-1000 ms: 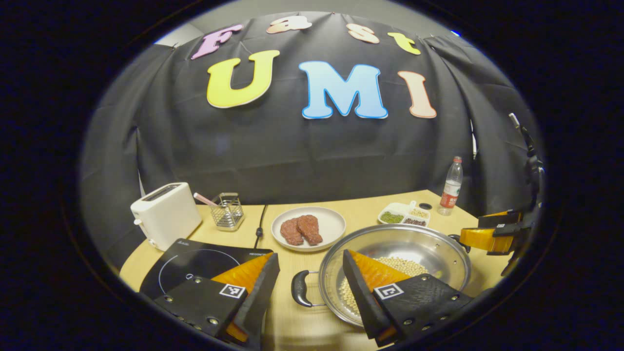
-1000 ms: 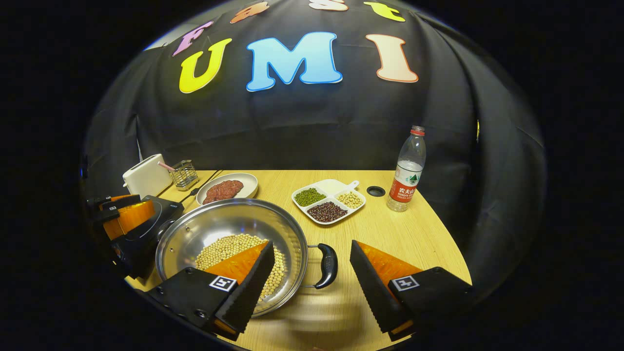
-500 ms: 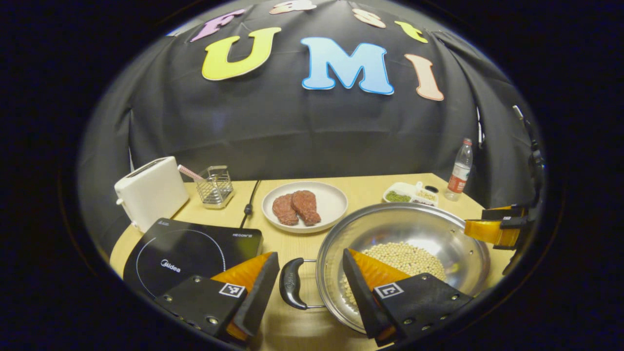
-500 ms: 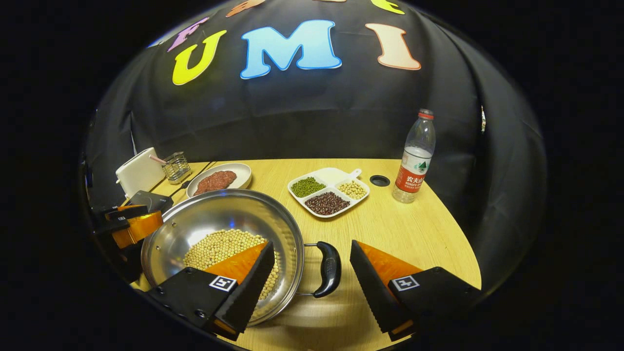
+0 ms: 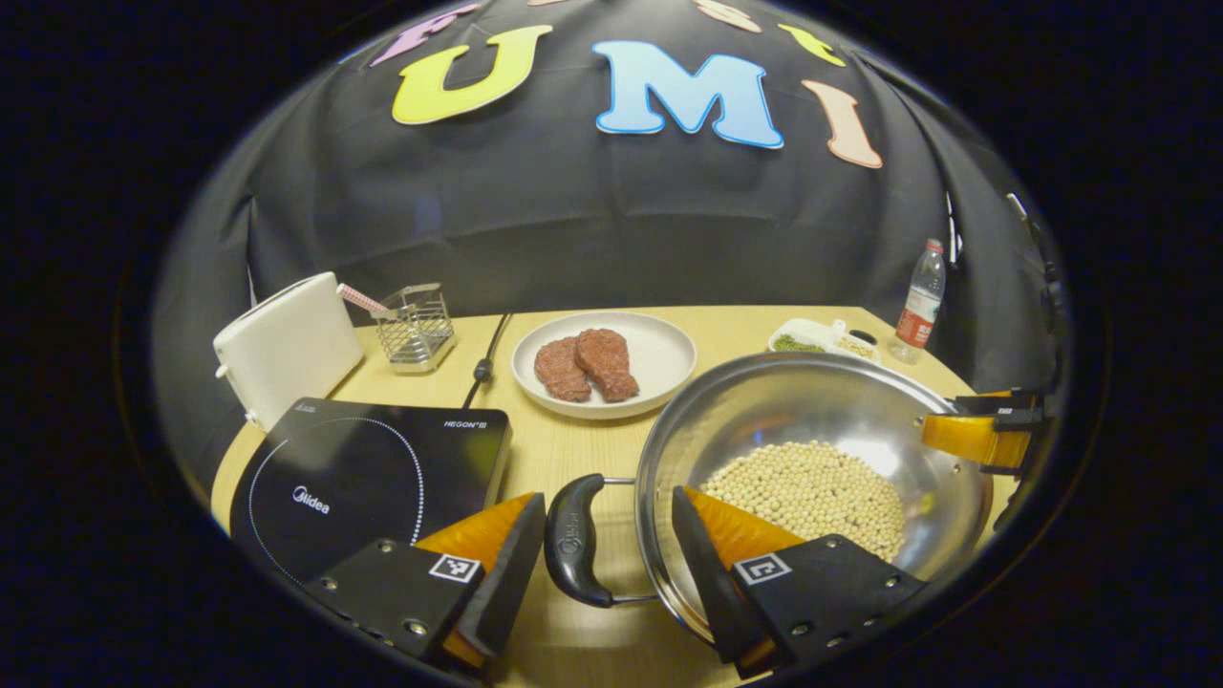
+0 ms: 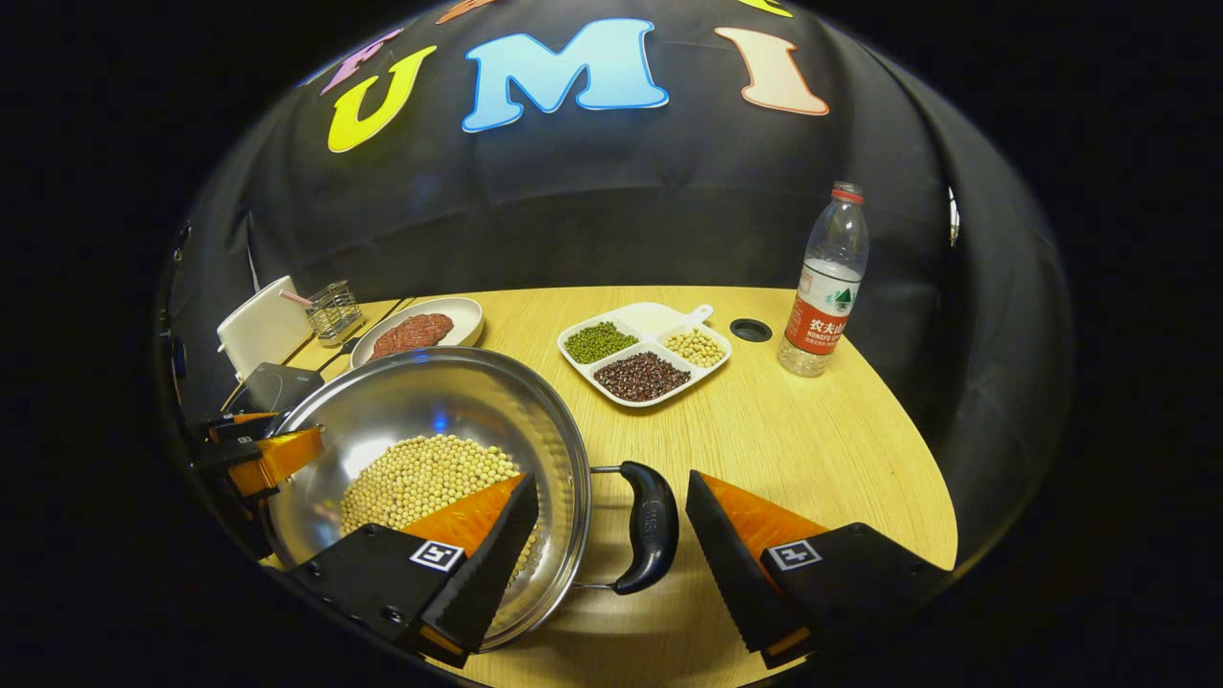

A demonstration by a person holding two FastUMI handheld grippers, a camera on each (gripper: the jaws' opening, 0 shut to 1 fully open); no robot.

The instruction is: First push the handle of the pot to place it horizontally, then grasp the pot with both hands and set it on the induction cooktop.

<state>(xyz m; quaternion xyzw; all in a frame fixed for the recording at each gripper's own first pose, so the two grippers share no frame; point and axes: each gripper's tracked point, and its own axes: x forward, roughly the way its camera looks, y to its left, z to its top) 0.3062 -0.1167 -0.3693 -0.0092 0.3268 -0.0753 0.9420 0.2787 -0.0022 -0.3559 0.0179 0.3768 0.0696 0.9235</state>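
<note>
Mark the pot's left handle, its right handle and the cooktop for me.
left handle [image 5: 571, 554]: left gripper view, middle of grip.
right handle [image 6: 653, 526]: right gripper view, middle of grip.
cooktop [image 5: 368, 468]: left gripper view, bare glass top.

pot [image 5: 812, 420] right of induction cooktop [image 5: 373, 468], plate [image 5: 659, 358] behind, toaster [image 5: 287, 344] far left

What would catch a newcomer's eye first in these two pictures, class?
A shiny steel pot of pale beans sits at the table's near edge. The left gripper and right gripper, both open, each straddle one of its black handles. The induction cooktop waits beside it.
</note>
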